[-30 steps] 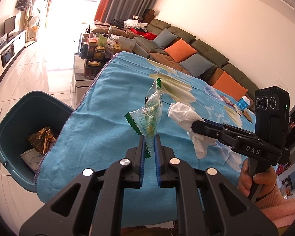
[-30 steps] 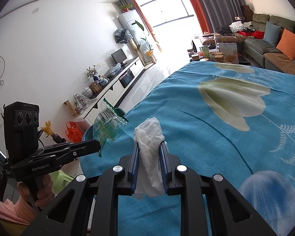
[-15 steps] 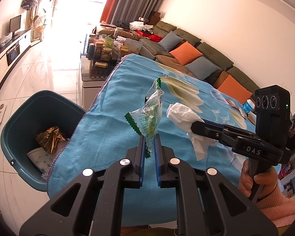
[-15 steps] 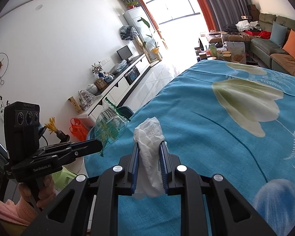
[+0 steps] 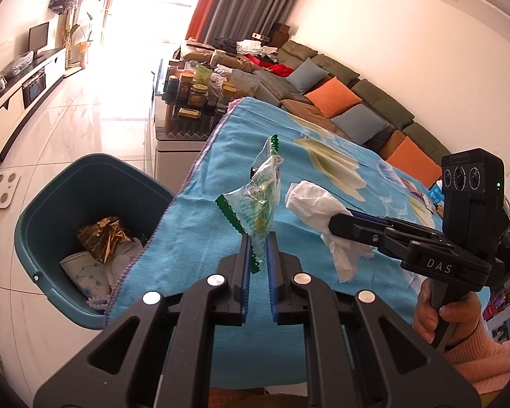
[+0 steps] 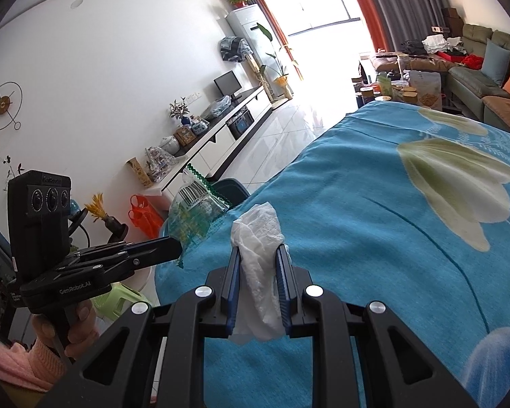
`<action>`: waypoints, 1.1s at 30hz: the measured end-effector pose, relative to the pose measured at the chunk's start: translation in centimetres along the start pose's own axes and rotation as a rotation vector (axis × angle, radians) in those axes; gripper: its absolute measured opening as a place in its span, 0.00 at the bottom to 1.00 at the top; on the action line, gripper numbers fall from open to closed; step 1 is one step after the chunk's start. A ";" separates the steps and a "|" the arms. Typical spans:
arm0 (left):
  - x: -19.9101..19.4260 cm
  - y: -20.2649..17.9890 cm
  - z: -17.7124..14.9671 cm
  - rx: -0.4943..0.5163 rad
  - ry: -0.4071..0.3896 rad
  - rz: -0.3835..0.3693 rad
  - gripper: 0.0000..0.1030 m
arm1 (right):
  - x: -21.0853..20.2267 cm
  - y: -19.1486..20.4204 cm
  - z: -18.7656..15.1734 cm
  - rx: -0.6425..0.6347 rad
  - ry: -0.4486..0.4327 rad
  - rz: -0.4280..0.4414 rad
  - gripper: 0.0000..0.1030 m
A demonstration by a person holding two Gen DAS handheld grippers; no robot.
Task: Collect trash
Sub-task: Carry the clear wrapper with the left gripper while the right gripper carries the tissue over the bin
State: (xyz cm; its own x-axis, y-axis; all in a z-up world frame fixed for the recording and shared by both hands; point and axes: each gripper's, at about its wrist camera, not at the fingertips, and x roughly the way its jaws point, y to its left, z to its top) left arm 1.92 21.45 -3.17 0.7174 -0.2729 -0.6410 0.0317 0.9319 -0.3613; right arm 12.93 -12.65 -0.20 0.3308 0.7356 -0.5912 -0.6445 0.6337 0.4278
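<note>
Left gripper (image 5: 258, 251) is clamped on a green snack wrapper (image 5: 260, 200) by its lower edge, held above the blue tablecloth (image 5: 193, 244), right of the teal bin (image 5: 68, 210). That bin already holds gold foil (image 5: 102, 234) and a paper cup (image 5: 85, 272). The wrapper looks light, crinkly and slippery; grip it at a sealed edge.

Right gripper (image 6: 257, 261) is closed on a crumpled white tissue (image 6: 258, 238) over the tablecloth (image 6: 374, 238), farther from the bin (image 6: 229, 188) than the wrapper (image 6: 193, 210). Soft and tearable: pinch its bulk.
</note>
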 end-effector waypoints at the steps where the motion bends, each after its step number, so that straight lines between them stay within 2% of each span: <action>1: -0.1 0.1 0.0 -0.002 -0.002 0.002 0.09 | 0.1 0.1 0.1 -0.003 0.001 0.002 0.18; 33: -2.2 4.2 0.2 -0.085 -0.049 0.094 0.09 | 4.4 3.2 2.1 -0.098 0.067 0.072 0.18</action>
State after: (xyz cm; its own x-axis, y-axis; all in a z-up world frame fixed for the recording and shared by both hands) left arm 0.60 25.97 -3.17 0.7478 -0.1716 -0.6414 -0.0946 0.9286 -0.3588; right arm 13.77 -6.83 0.05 0.2367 0.7588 -0.6068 -0.7306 0.5507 0.4037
